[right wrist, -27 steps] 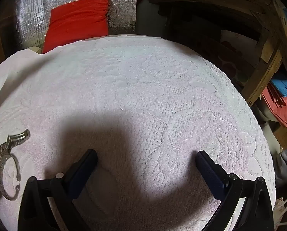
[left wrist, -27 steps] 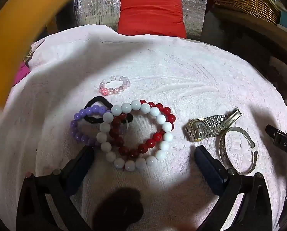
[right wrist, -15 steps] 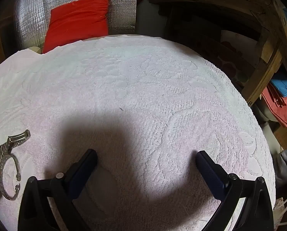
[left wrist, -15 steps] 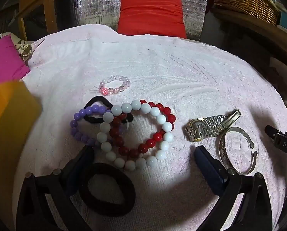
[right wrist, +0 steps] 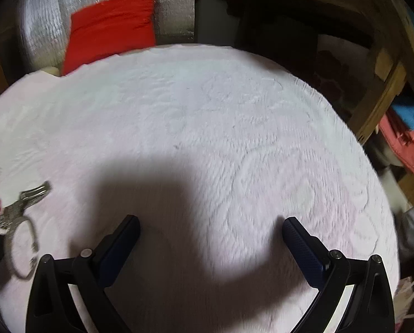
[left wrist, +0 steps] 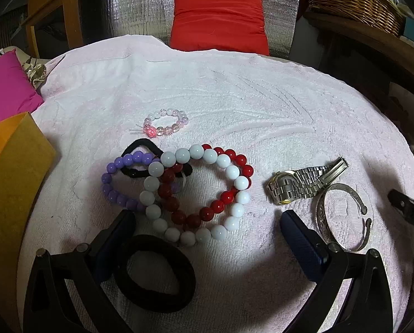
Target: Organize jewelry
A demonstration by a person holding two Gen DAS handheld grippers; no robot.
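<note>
Both grippers are spread wide with nothing in them. The left gripper (left wrist: 207, 222) is tilted down over a pale pink towel (left wrist: 234, 97), and most of the jewelry sits right ahead of its fingers: a white bead bracelet (left wrist: 226, 166) overlapping a red bead bracelet (left wrist: 220, 205), with a purple bead bracelet (left wrist: 115, 166) tangled in on the left-finger side along with a thin black hair tie (left wrist: 140, 145). A thicker black hair tie (left wrist: 157, 299) lies right down by the left finger, partly tucked under it. Further out ahead is a small pink bead bracelet (left wrist: 165, 123), on its own. Off past the right finger there's a steel watch (left wrist: 298, 186) touching a silver cuff bangle (left wrist: 322, 213).

Container-wise, the only one near is an orange box (left wrist: 9, 194) out to the left; can't see inside it.

The right gripper (right wrist: 211, 227) hangs over a bare patch of towel, with the watch and bangle blurry way off to its left.
</note>
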